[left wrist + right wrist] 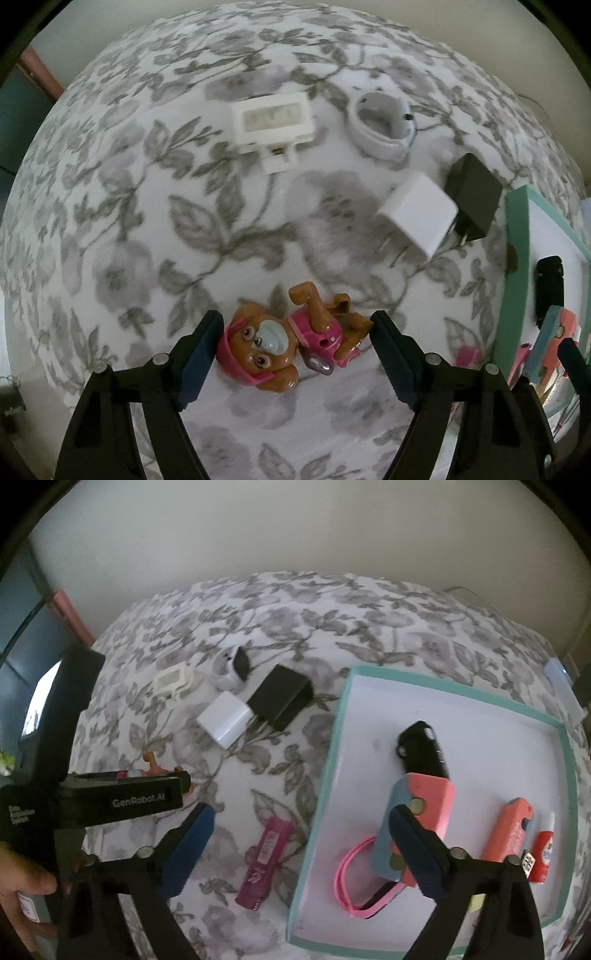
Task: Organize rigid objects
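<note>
Fingers of the left gripper (295,328): spread wide, pointing straight down, with the toy dog (291,338) lying between the pads; the toy's two ends sit right at the pads, though actual pressing cannot be made out. Toy dog: brown with pink clothing, on its back on the floral bedspread (147,221), long axis running from one finger to the other, head toward the left finger (201,354), legs up toward the far edge of the bed. From the right wrist view the toy is almost wholly hidden behind the left gripper's body; only an orange leg shows.

Fingers of the right gripper (303,843): spread wide and holding nothing, hovering over the near left rim of the teal box (321,775). Right finger (417,849) covers part of the pink and blue case (424,805).

Box contents: black device (423,749), the case with a pink loop, a second pink item (511,830), a small red bottle (543,853); labels unreadable.

On the bedspread: magenta clip (264,853) beside the box, white charger (417,214) touching black charger (474,195), white frame (273,120), white ring (380,125), blurred.

Person's hand (22,882): cut off at left edge.
</note>
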A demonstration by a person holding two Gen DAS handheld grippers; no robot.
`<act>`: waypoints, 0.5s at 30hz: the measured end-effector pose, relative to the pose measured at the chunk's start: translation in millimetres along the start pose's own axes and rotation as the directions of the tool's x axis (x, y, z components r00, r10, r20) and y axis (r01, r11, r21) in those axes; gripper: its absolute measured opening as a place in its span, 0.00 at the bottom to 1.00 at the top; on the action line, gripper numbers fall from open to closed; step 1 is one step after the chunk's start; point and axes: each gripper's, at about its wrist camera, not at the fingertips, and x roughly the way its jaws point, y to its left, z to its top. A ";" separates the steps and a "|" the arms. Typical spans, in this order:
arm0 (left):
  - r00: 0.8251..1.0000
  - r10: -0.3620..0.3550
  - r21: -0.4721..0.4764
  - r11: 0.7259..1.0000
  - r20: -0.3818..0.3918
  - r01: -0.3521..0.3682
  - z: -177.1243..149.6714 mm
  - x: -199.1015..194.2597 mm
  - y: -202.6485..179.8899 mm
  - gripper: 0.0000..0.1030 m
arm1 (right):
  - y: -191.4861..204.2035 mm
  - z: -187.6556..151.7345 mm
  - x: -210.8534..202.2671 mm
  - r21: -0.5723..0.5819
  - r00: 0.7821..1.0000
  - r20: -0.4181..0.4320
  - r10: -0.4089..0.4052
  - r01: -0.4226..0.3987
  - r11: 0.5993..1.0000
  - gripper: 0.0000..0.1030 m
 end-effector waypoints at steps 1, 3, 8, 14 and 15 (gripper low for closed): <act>1.000 0.000 -0.006 1.000 -0.003 0.000 -1.5 -0.1 3.0 0.80 | 3.2 -0.5 0.2 -0.011 1.000 -0.002 0.006 -0.006 1.000 0.87; 1.000 0.000 -0.022 1.000 -0.010 -0.001 -3.7 0.8 10.0 0.80 | 8.4 -1.5 0.6 -0.026 1.000 -0.004 0.018 -0.018 0.999 0.83; 1.000 -0.008 -0.054 0.998 -0.022 0.007 -11.1 0.5 24.8 0.80 | 20.3 -7.2 7.4 -0.062 0.999 -0.026 0.022 -0.024 0.998 0.78; 0.999 -0.024 -0.095 0.995 -0.023 0.022 -20.2 -3.6 51.8 0.80 | 29.8 -13.5 17.0 -0.105 0.998 -0.058 0.002 -0.008 0.994 0.66; 0.999 -0.026 -0.095 0.995 -0.023 0.024 -22.5 0.1 58.8 0.80 | 31.0 -13.6 17.3 -0.106 0.998 -0.065 0.017 -0.024 0.994 0.57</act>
